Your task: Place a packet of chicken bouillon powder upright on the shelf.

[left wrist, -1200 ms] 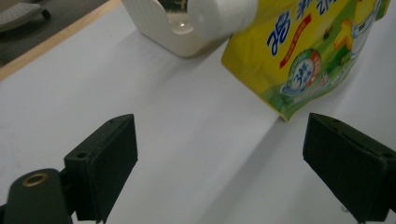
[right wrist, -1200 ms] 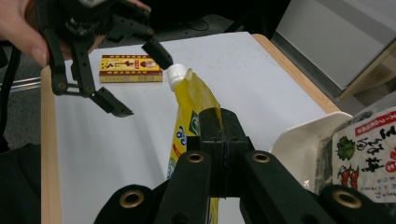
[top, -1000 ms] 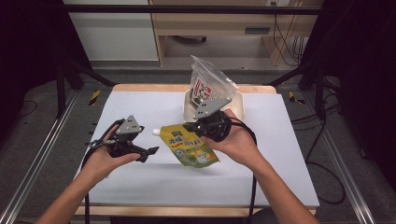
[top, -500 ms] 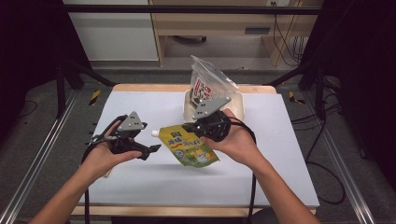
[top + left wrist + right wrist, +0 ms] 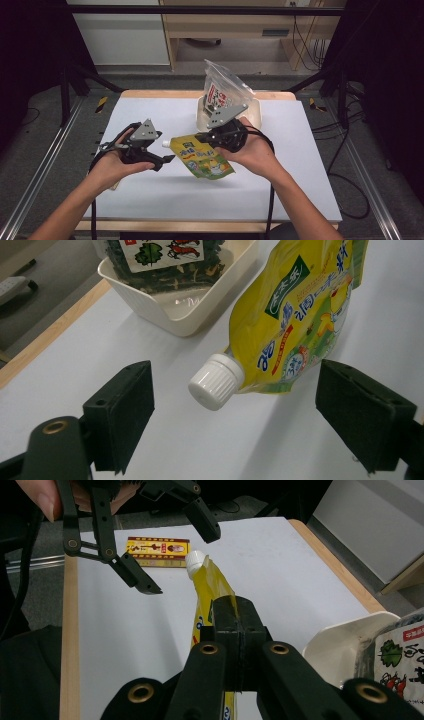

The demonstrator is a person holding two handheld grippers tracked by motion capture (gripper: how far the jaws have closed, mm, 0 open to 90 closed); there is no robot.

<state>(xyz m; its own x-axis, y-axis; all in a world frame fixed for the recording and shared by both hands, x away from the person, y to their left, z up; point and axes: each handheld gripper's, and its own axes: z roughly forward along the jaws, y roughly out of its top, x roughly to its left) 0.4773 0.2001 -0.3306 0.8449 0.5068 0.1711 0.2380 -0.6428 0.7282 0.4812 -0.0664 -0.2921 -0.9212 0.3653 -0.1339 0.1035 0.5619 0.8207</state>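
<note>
Left gripper point(image 5: 235, 405) jaws have just been closing, pads wide apart with the white cap point(image 5: 216, 381) between them, untouched. Likely next: grab the cap and twist. Left hand point(image 5: 107, 167) holds level, aimed at the spout. Right gripper point(image 5: 235, 630) is clamped on the yellow pouch point(image 5: 202, 157), held tilted above the table point(image 5: 300, 175). Tray point(image 5: 255, 112) with snack bag point(image 5: 225, 87) sits behind.

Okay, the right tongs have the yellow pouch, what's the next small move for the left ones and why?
Probably ease the left tongs forward and close on the white cap. Their jaws, which have just been closing a little, stand open either side of it without touching, while the right tongs hold the yellow pouch clamped above the table.
</note>
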